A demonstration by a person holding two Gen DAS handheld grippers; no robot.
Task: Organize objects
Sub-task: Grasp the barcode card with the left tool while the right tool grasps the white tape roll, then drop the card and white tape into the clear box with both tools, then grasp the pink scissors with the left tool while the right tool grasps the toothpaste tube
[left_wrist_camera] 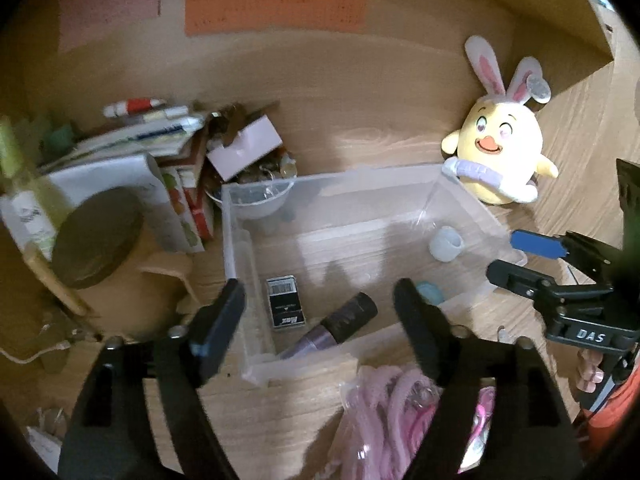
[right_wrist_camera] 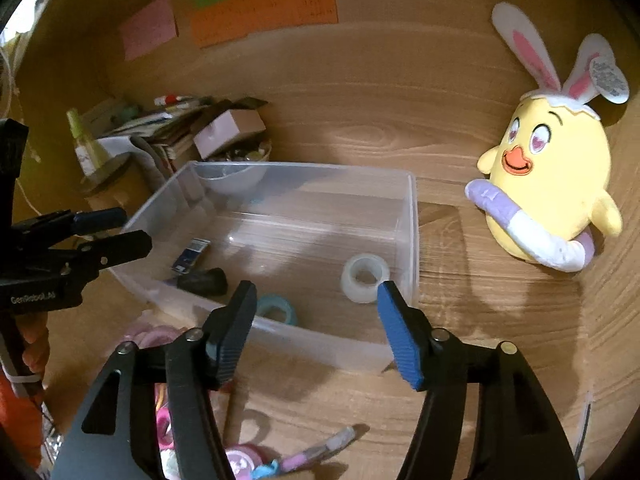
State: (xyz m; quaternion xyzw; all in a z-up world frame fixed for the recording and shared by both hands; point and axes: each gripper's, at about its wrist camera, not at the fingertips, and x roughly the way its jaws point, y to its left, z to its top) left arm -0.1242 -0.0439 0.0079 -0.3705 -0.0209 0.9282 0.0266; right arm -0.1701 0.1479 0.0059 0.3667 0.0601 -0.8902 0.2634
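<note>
Clear plastic bin: open-topped, standing on the wooden tabletop toward its middle.
- Contents: white tape roll near the bin's right wall; blue tape roll against the near wall; dark cylindrical tube lying tilted near the near-left corner; small black box with barcode just beside the tube, flat on the bin floor.

Left hand-held gripper: fingers spread wide, holding nothing, poised over the bin's near-left corner.

Right hand-held gripper: fingers spread wide, holding nothing, poised over the bin's near wall, the white tape roll just beyond its blue pad.

Yellow chick plush with rabbit ears: upright on the tabletop, right of the bin, near the back wall.

Pink items in clear bag: on the tabletop in front of the bin, at the near edge.

Pile of books and boxes: tabletop's far-left corner, left of the bin.

Coloured paper notes: stuck on the back wall.
</note>
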